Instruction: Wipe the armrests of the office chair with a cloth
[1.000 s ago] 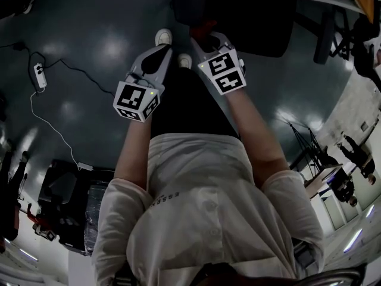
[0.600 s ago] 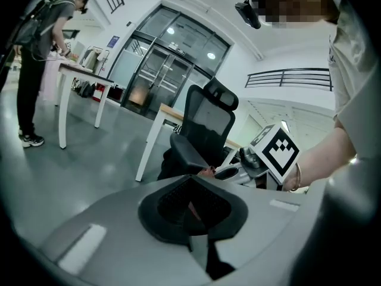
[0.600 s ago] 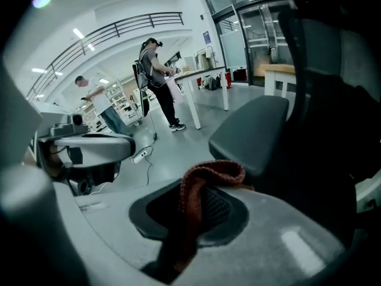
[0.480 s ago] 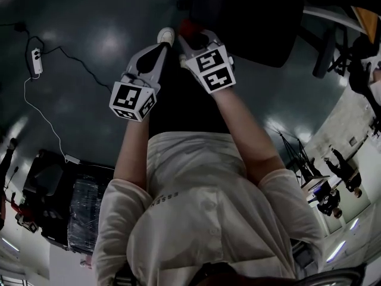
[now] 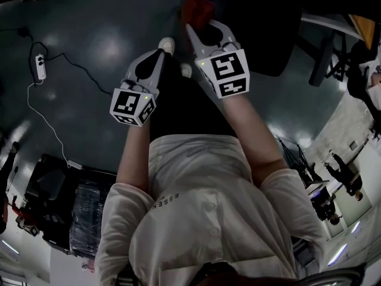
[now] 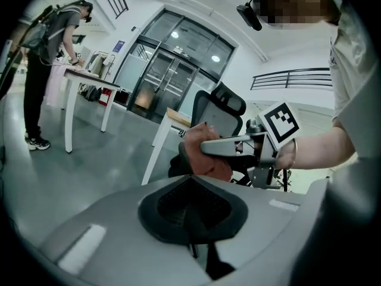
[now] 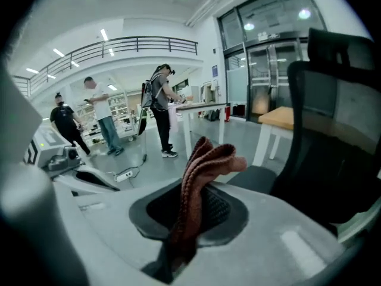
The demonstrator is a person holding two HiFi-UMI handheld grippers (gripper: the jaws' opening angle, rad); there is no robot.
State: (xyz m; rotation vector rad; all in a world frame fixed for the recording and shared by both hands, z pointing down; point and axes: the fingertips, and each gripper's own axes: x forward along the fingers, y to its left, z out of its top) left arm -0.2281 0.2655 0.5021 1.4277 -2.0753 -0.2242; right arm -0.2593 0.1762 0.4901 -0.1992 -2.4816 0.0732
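While the right gripper (image 5: 204, 27) stood near the top centre of the head view, its jaws were clamped on a red cloth (image 7: 201, 177), which stuck up from them in a folded bunch. The chair (image 7: 333, 118) filled the right side of the right gripper view, its seat just behind the cloth. I could not tell whether cloth and chair touched, and no armrest could be clearly made out. The left gripper (image 5: 158, 57), lower and to the left in the head view, had its jaws pressed together on nothing.

Judged from this, the step in hand was bringing the cloth to an armrest, and wiping had not yet begun. To do it well, the grip needed to be firm enough that the bunch would not slip out. The free fold, not the jaw tips, needed to lie flat on the armrest's top. Long strokes along its length would cover it better than dabs. The chair probably rolled or swivelled, so the idle left gripper could steady it.
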